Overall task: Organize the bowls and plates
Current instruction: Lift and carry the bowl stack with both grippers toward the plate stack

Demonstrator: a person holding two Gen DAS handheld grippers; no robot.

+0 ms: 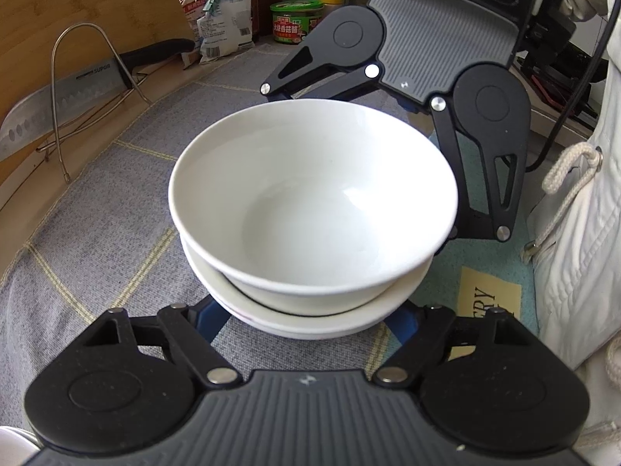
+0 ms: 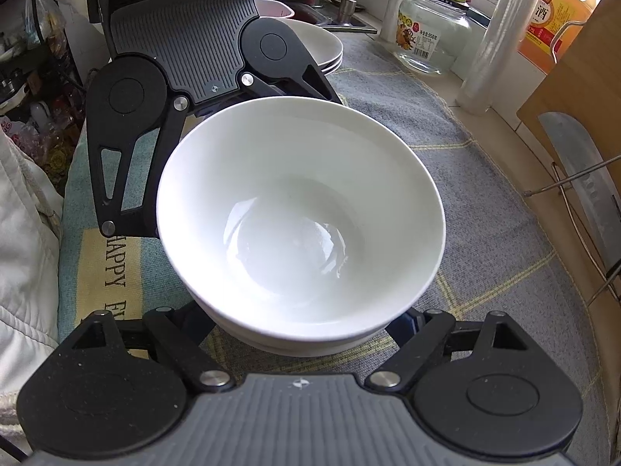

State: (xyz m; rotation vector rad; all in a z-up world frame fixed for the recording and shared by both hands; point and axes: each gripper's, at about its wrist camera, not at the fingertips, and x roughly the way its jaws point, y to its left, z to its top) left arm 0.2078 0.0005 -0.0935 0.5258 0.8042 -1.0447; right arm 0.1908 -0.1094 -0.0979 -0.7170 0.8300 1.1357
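Gripping a nested stack from opposite sides, you have both tools on the same load: a white bowl [image 1: 310, 202] sits inside a second bowl [image 1: 322, 310], and the stack sits at the middle of the grey checked cloth [image 1: 116, 202] on the table.

Your left gripper [image 1: 310, 322] has its jaws drawn in narrow on the near side of the lower bowl; its blue fingers [image 1: 211, 318] meet that bowl's wall low down. The right gripper [image 2: 306, 326] does the same from the far side, jaws closed on the lower wall. The pads themselves are hidden under the rims in both views, so you cannot confirm how much contact either one has.

Risks as judged from here:
- Only the lower bowl appears held. The upper bowl rests loose in it and looks slightly off level; a tilt on lifting would let it slide or rattle out.
- Glazed, curved walls give the jaws little purchase. Uneven lifting between your two hands would twist the stack free.
- A stack of plates [image 2: 326, 50] stands just behind the left tool, and a glass jar [image 2: 431, 35] beyond it. A knife [image 1: 58, 105] in its wire rack [image 1: 77, 89] lies off to the side. A wide swing reaches any of these.
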